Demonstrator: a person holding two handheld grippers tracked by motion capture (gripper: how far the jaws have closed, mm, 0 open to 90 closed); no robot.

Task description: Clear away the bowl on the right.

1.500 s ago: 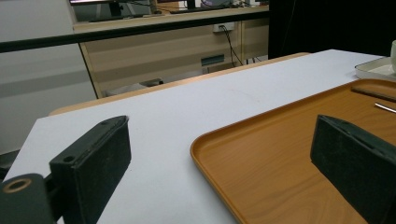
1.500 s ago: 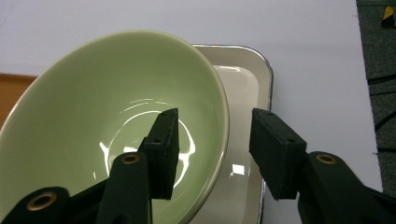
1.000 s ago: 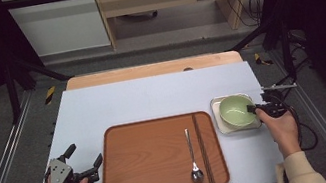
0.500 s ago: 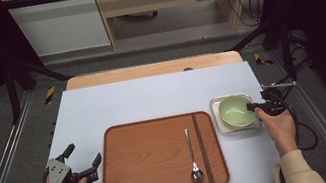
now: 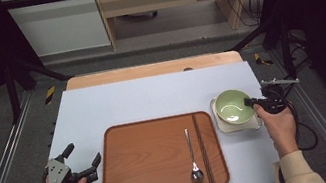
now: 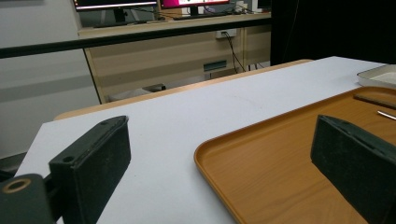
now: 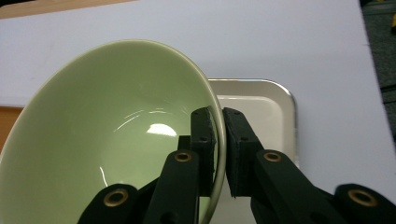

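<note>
A pale green bowl [image 5: 232, 106] [image 7: 116, 140] hangs tilted just above a small white tray [image 5: 239, 126] [image 7: 273, 109] at the table's right. My right gripper [image 5: 249, 102] [image 7: 219, 135] is shut on the bowl's right rim, one pad inside and one outside; its jaws have just been closing on that rim. My left gripper [image 5: 82, 155] [image 6: 219, 154] rests open at the front left with nothing between its jaws, beside a brown wooden tray [image 5: 155, 174] [image 6: 280, 172]. A metal spoon [image 5: 191, 155] lies on the wooden tray's right part.
A raised ridge [image 5: 201, 145] runs along the wooden tray just right of the spoon. The white table top [image 5: 152, 98] stretches behind both trays, with a wooden strip at its far edge. Black frame rails run along both sides.
The right gripper has lifted slightly with the bowl, which has come up off the white tray and tilted. The left gripper has not moved.
</note>
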